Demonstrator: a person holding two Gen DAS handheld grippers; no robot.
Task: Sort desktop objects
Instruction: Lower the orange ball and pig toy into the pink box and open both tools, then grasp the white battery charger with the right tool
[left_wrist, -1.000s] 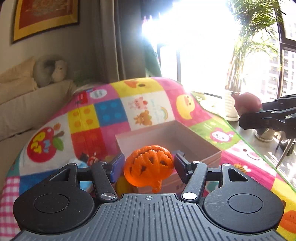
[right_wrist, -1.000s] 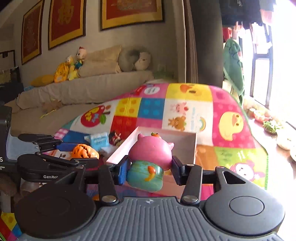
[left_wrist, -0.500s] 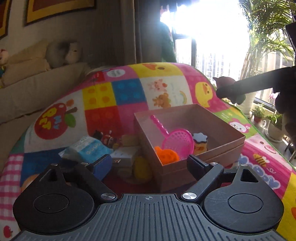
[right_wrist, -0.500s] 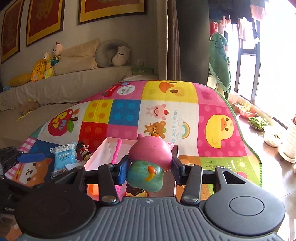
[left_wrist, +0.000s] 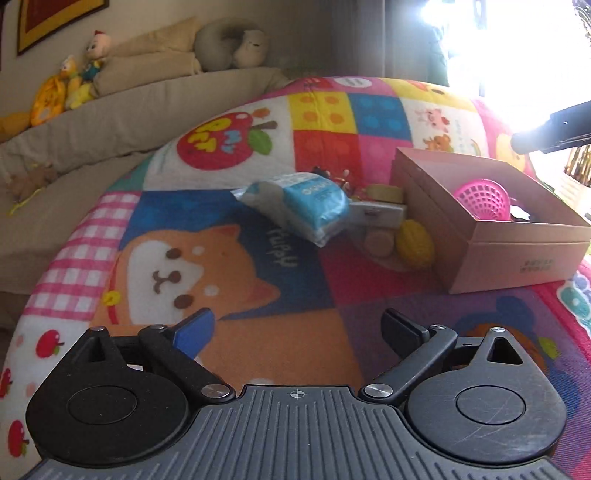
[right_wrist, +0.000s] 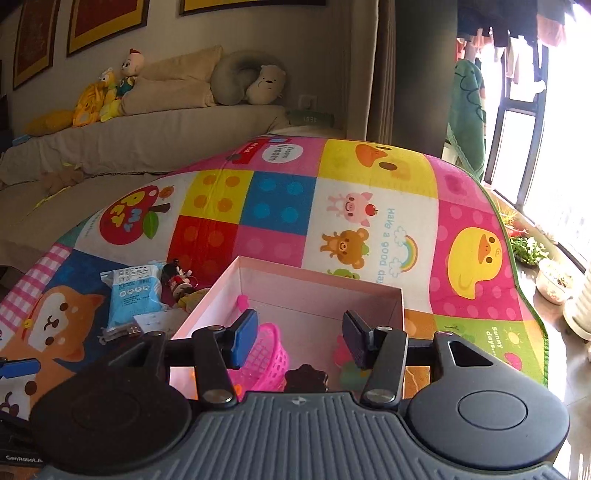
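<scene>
The patchwork play mat (left_wrist: 221, 258) covers the whole surface in front of me, and the beige sofa (right_wrist: 147, 136) runs along the far side with plush toys on its back. On the mat, to the right, stands the open cardboard box (left_wrist: 517, 258). My right gripper (right_wrist: 299, 338) hovers over the box with its fingers spread and nothing between them. Inside the box I see the pink scoop basket (right_wrist: 271, 360), a dark flower-shaped piece (right_wrist: 306, 378) at the near wall, and a pink and green toy (right_wrist: 349, 365) lying low beneath my right finger, partly hidden. My left gripper (left_wrist: 297, 330) hangs wide apart and empty above the near part of the mat, left of the box. Just left of the box lie the loose things: a blue tissue pack (left_wrist: 306, 206), a white flat case (left_wrist: 376, 214) touching it, a yellow ridged toy (left_wrist: 413, 245) by the box wall, a round tan piece (left_wrist: 378, 242) beside that, and a small black and red figure (right_wrist: 177, 278) on the far side.
</scene>
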